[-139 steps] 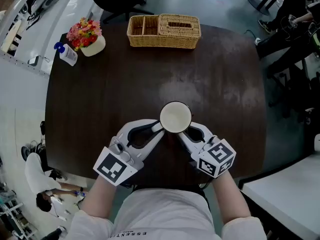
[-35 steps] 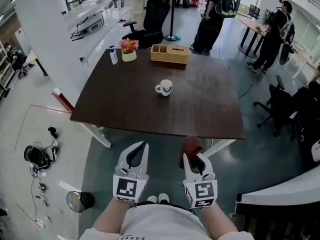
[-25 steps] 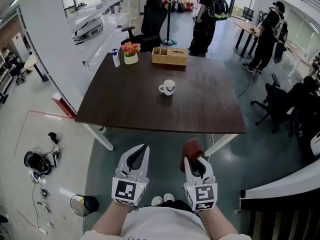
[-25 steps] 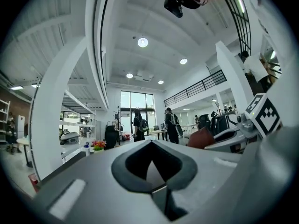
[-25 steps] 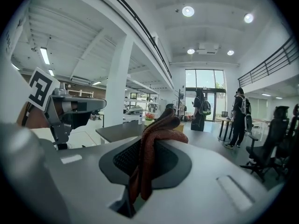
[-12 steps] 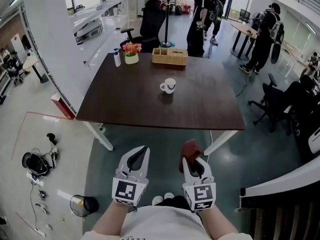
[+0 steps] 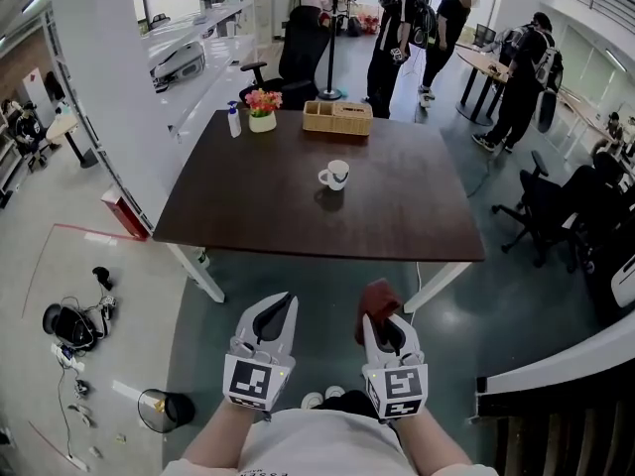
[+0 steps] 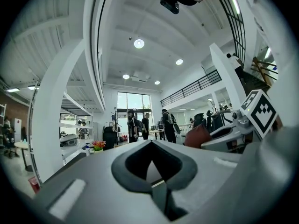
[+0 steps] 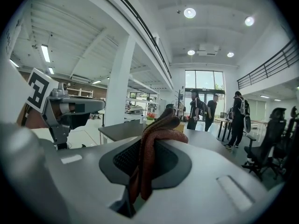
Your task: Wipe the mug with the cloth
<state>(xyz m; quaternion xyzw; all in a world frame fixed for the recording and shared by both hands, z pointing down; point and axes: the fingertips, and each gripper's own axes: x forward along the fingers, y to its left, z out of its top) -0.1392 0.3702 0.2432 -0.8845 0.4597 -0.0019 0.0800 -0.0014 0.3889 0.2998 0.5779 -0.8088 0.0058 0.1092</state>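
Well short of table (image 7: 258,206) | left hand-held gripper (image 7: 283,302) clenched, empty | right hand-held gripper (image 7: 374,315) grasping cloth (image 7: 378,294)

Table (image 7: 397,211): dark brown rectangular top on white legs, standing on a grey-green floor; carries four items. Mug (image 7: 335,175): white, upright, near the centre, handle to the left. Wicker basket (image 7: 337,118): at the far edge, middle. Flower pot (image 7: 263,110): white, with red and pink flowers, at the far left corner. Spray bottle (image 7: 234,121): just beside the pot, on its left.
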